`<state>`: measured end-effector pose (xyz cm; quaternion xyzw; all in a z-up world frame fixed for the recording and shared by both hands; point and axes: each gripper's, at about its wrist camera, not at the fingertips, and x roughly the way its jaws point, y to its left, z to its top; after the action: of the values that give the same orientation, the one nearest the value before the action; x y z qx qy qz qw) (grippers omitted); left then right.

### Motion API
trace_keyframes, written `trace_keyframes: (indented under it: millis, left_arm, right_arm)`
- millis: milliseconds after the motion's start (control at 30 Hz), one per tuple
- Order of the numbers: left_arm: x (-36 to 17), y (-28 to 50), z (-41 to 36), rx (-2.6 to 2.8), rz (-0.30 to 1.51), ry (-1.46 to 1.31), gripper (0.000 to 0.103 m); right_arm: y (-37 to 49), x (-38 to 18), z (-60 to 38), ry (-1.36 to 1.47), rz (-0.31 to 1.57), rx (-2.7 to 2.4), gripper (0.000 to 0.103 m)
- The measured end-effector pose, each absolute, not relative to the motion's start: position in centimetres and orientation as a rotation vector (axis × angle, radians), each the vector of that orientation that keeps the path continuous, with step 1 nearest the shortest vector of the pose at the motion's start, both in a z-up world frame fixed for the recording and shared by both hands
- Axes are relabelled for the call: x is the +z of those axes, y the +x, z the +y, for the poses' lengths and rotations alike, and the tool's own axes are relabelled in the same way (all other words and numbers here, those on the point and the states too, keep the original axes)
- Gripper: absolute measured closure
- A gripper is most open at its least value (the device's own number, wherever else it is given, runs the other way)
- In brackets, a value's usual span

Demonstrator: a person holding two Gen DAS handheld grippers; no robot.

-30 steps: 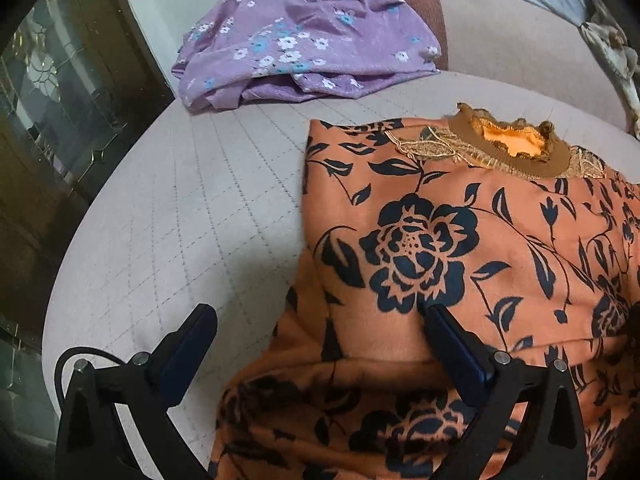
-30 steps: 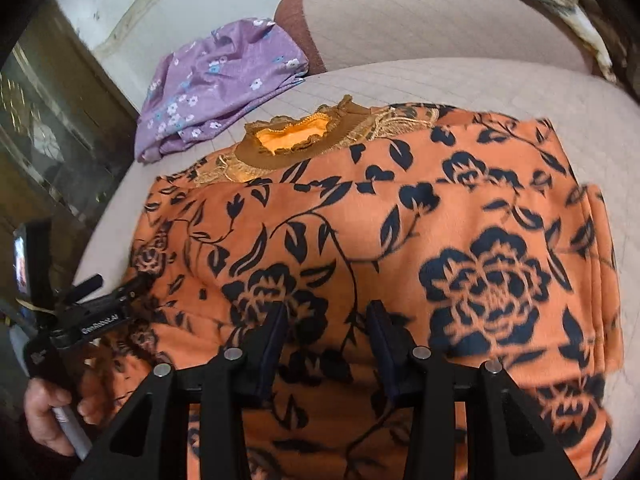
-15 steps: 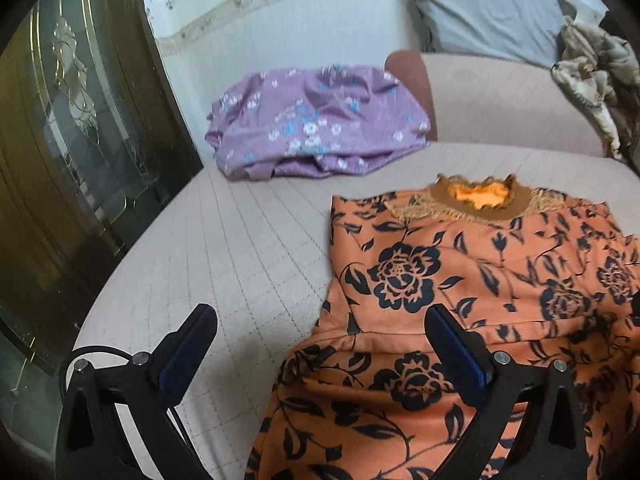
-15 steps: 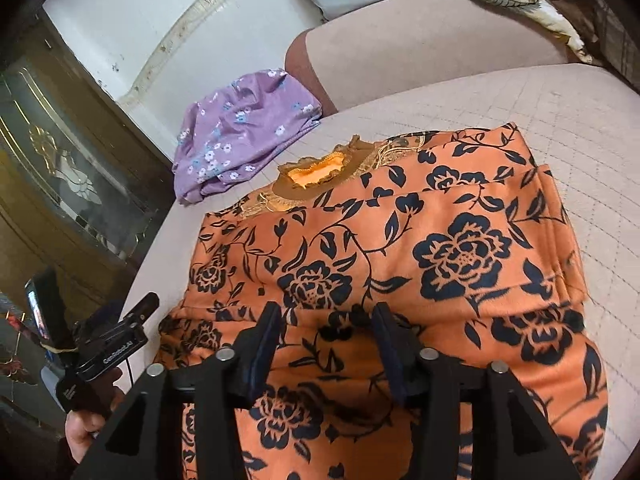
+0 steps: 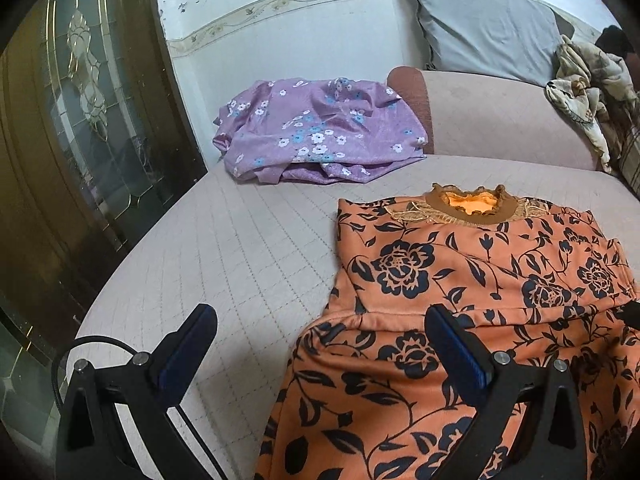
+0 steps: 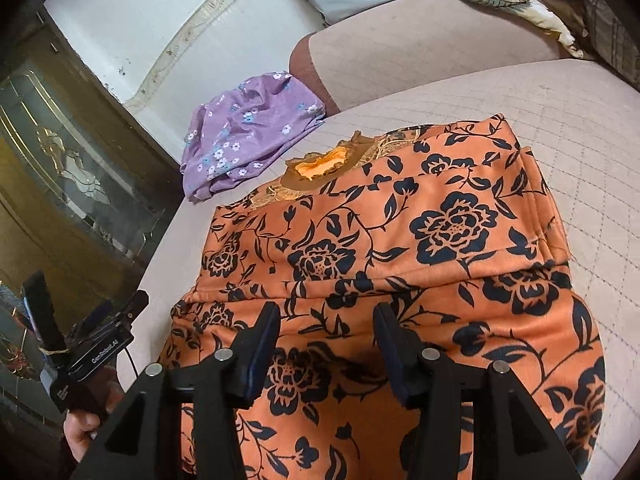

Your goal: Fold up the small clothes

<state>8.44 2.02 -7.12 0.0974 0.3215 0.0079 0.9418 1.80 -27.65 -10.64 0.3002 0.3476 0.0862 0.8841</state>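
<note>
Both grippers free above the half-folded top

My left gripper (image 5: pixel 320 350) gapes empty; my right gripper (image 6: pixel 326 344), jaws just widened, grips nothing. Below, the orange black-flowered top (image 6: pixel 400 240) lies on the quilted sofa seat (image 5: pixel 240 260), hem folded up, ready for another fold.

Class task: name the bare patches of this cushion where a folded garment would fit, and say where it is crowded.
Bare: quilted cushion left of the orange floral top, in front of the purple garment; also the strip right of the top. Crowded: the back corner under the purple garment.
</note>
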Motion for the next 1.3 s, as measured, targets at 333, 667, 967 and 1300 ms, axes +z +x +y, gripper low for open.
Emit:
trace_keyframes:
  millis: [333,667,967,1300]
  left_arm:
    - [-7.3,7.1,3.3,0.036,0.662,0.204,0.0]
    - [-9.0,6.8,6.5,0.083,0.709,0.226,0.0]
    - [-9.8,6.5,8.9,0.12,0.74,0.216,0.0]
    - [-10.5,6.1,9.2,0.109,0.776,0.207,0.0]
  right_arm:
    - [-1.1,-10.4,-28.0,0.628,0.705,0.18,0.051]
    - [-3.3,-11.8,-30.1,0.645,0.721,0.142,0.05]
    - [-3.2,-12.9,-30.7,0.646,0.749,0.134,0.05]
    - [-2.6,-13.3,-29.9,0.633,0.767,0.152,0.05]
